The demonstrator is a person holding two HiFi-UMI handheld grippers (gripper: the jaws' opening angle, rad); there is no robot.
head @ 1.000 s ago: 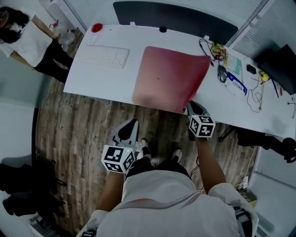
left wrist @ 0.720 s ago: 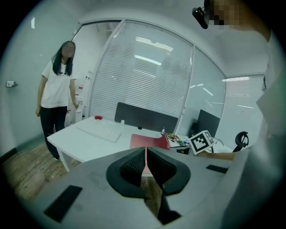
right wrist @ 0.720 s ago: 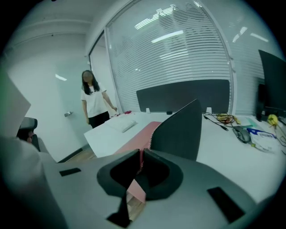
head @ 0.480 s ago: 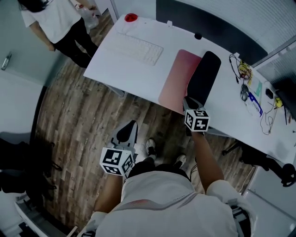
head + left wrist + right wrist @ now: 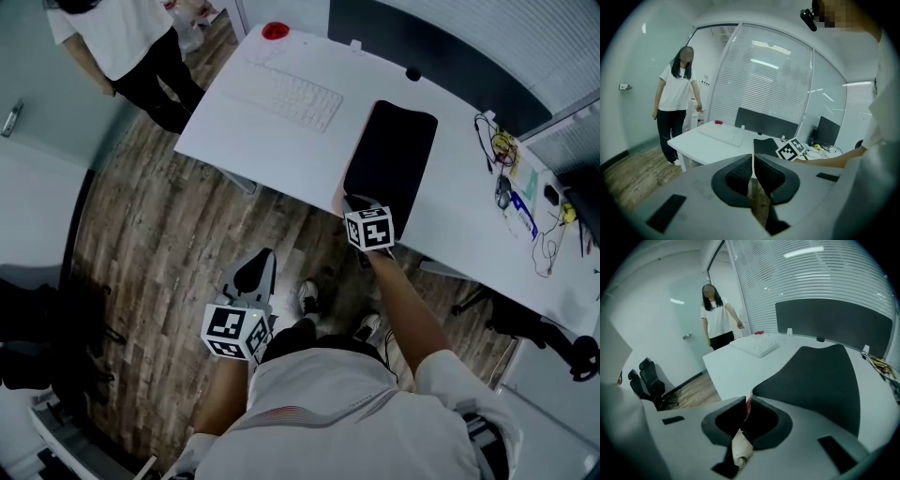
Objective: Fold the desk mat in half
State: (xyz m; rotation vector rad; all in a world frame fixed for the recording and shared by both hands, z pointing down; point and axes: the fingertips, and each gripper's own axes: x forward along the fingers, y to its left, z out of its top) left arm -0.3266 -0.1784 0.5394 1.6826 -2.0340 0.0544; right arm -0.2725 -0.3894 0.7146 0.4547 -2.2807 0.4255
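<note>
The desk mat (image 5: 392, 159) lies folded over on the white desk (image 5: 272, 141), black underside up; only a thin pink strip shows along its near edge. My right gripper (image 5: 356, 204) is at the mat's near left corner. In the right gripper view the pink edge sits pinched between the jaws of that gripper (image 5: 747, 404), which are opening, and the black mat (image 5: 820, 380) spreads out beyond them. My left gripper (image 5: 251, 281) hangs below desk level over the wooden floor. Seen in its own view, this gripper (image 5: 753, 161) is shut and holds nothing.
A white keyboard (image 5: 295, 94) lies left of the mat, with a red object (image 5: 275, 32) at the far corner. Cables and small items (image 5: 511, 178) crowd the desk's right end. A dark partition (image 5: 441, 47) backs the desk. A person (image 5: 122, 37) stands by its left end.
My right gripper has swung the mat's right edge up and over to the left. The pink top face is now covered and the black underside faces up. The left gripper has barely moved.
</note>
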